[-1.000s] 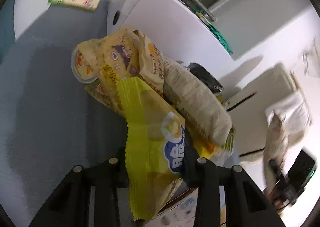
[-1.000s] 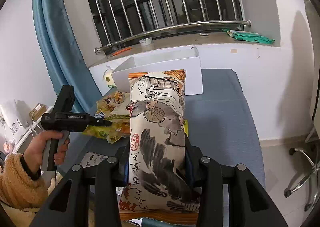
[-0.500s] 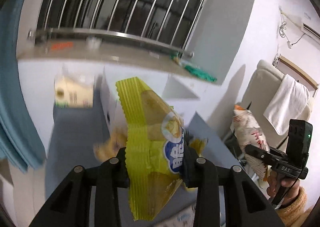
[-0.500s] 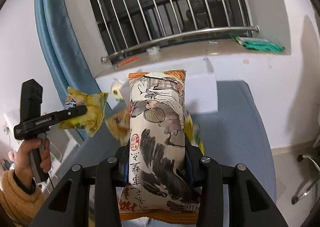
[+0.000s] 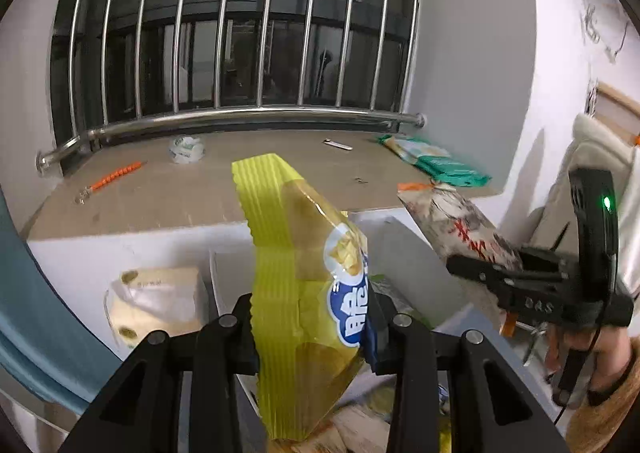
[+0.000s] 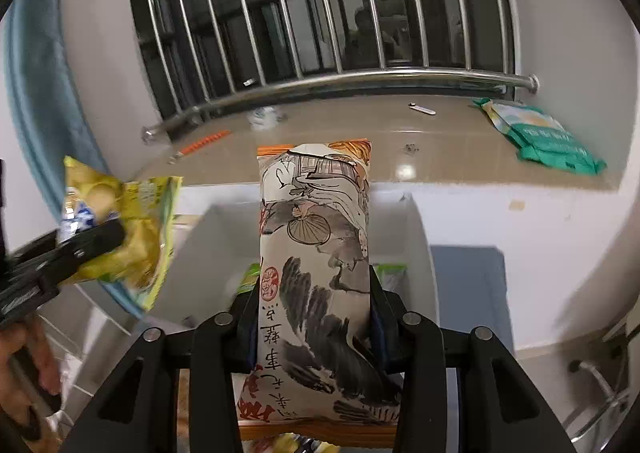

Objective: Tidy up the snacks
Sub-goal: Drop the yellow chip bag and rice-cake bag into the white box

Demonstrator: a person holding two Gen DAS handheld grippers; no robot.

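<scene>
My left gripper [image 5: 310, 317] is shut on a yellow chip bag [image 5: 296, 285] and holds it in the air in front of an open white box [image 5: 404, 253]. My right gripper [image 6: 312, 313] is shut on a long ink-drawing snack bag [image 6: 314, 261], held upright over the same white box [image 6: 416, 237]. The right gripper and its bag also show in the left wrist view [image 5: 460, 229], to the right of the box. The yellow bag shows at the left of the right wrist view [image 6: 120, 229]. Green packets [image 6: 390, 273] lie inside the box.
A tan windowsill [image 5: 200, 189] with steel bars runs behind the box; a green packet [image 5: 436, 165], an orange strip [image 5: 116, 175] and a small roll [image 5: 186, 147] lie on it. A cream tissue pack [image 5: 156, 301] sits left of the box. More snacks [image 5: 368, 421] lie below.
Both grippers have lifted their bags off the pile and swung toward the white box by the window. The left one moved most, from over the snack pile up to the box.
</scene>
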